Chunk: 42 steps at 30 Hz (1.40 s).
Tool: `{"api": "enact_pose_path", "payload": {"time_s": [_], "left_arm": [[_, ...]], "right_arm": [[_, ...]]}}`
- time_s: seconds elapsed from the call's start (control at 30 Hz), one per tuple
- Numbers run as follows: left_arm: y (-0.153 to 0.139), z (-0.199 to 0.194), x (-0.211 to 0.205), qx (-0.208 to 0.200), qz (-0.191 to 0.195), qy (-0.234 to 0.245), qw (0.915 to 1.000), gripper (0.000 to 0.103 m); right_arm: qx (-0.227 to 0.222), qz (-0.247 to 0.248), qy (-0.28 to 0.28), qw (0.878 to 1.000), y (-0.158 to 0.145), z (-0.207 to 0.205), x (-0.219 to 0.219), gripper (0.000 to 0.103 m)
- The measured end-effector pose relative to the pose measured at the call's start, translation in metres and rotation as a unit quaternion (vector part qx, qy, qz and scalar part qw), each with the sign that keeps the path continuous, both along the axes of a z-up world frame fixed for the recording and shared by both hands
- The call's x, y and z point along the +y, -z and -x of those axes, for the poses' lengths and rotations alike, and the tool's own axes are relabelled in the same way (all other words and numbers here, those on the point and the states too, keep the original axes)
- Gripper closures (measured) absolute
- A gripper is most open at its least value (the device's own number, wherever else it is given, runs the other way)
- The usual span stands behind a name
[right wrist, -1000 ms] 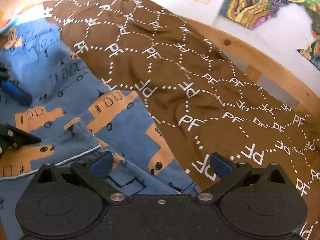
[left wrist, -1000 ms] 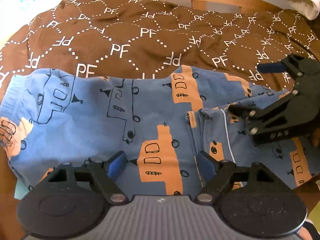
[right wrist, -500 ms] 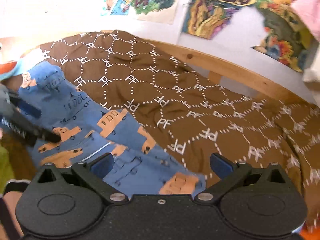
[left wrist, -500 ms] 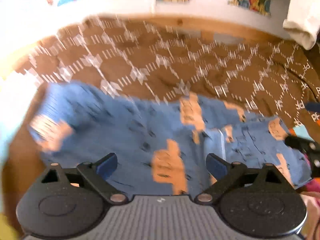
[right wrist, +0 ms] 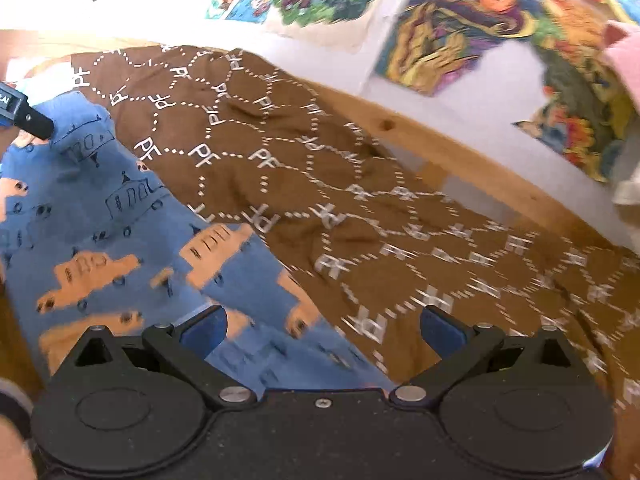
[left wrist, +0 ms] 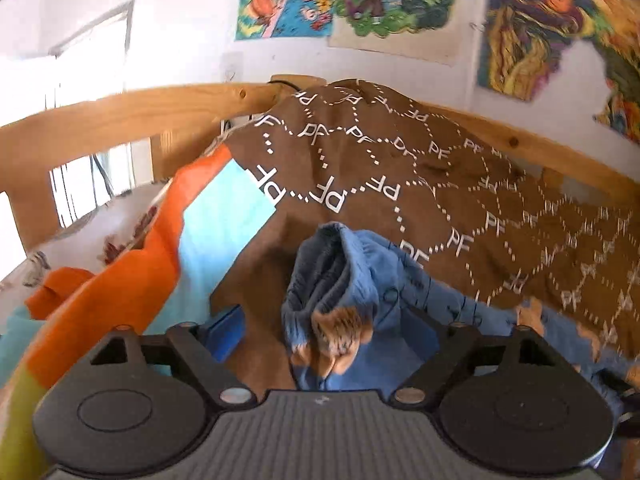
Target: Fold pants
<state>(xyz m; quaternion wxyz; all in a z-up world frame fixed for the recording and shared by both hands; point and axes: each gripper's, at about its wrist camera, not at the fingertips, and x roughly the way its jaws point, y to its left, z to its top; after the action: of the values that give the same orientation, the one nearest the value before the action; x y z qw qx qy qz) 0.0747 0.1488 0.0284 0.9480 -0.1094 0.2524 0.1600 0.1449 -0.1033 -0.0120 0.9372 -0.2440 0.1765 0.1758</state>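
The blue pants with orange trucks lie spread on the brown PF-patterned blanket. In the left wrist view their waistband end sits bunched between the open fingers of my left gripper, close to the camera. The left gripper's tip also shows in the right wrist view at the pants' far left end. My right gripper is open and hovers over the pants' near edge, holding nothing.
A wooden bed rail runs behind the blanket. An orange and light-blue sheet lies left of the pants. Posters hang on the white wall. A pink cloth hangs at far right.
My left gripper has swung left to the waistband end, which now sits bunched between its fingers. My right gripper has pulled back and tilted up; the view now takes in the wall.
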Motion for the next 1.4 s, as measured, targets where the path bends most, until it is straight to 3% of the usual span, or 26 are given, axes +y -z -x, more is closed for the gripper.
{"api": "enact_pose_path", "payload": {"time_s": [0.07,0.23,0.33,0.63,0.73,0.9,1.0,1.23,1.4], "left_arm": [[0.000,0.000,0.002,-0.006,0.010,0.011,0.9999,0.019],[0.005,-0.009,0.008,0.000,0.033,0.010,0.9994,0.025],[0.006,-0.008,0.017,-0.004,0.058,0.003,0.9983,0.032],[0.009,-0.001,0.031,-0.033,0.115,0.012,0.9927,0.031],[0.008,-0.002,0.032,-0.030,0.119,0.005,0.9925,0.039],[0.008,-0.005,0.034,-0.017,0.131,-0.001,0.9912,0.069],[0.004,-0.006,0.028,-0.010,0.117,-0.002,0.9931,0.080],[-0.022,-0.001,-0.011,-0.022,0.038,0.029,0.9986,0.083],[-0.045,0.005,-0.047,-0.043,0.000,0.085,0.9954,0.083]], "right_arm": [[0.017,0.007,-0.023,1.000,0.004,-0.012,0.017,0.001],[0.037,0.080,-0.036,0.995,0.028,-0.030,0.047,0.001],[0.044,0.062,-0.031,0.997,0.022,-0.032,0.043,0.001],[0.015,0.026,-0.009,1.000,-0.002,0.024,0.015,0.001],[0.028,0.025,-0.009,0.999,0.007,0.039,0.016,0.001],[0.033,0.075,-0.029,0.996,0.034,0.050,0.032,0.001],[0.031,0.073,-0.031,0.996,0.034,0.050,0.033,0.001],[0.041,0.055,-0.034,0.997,0.029,0.046,0.026,0.001],[0.026,0.053,-0.031,0.998,0.005,0.048,0.006,0.001]]}}
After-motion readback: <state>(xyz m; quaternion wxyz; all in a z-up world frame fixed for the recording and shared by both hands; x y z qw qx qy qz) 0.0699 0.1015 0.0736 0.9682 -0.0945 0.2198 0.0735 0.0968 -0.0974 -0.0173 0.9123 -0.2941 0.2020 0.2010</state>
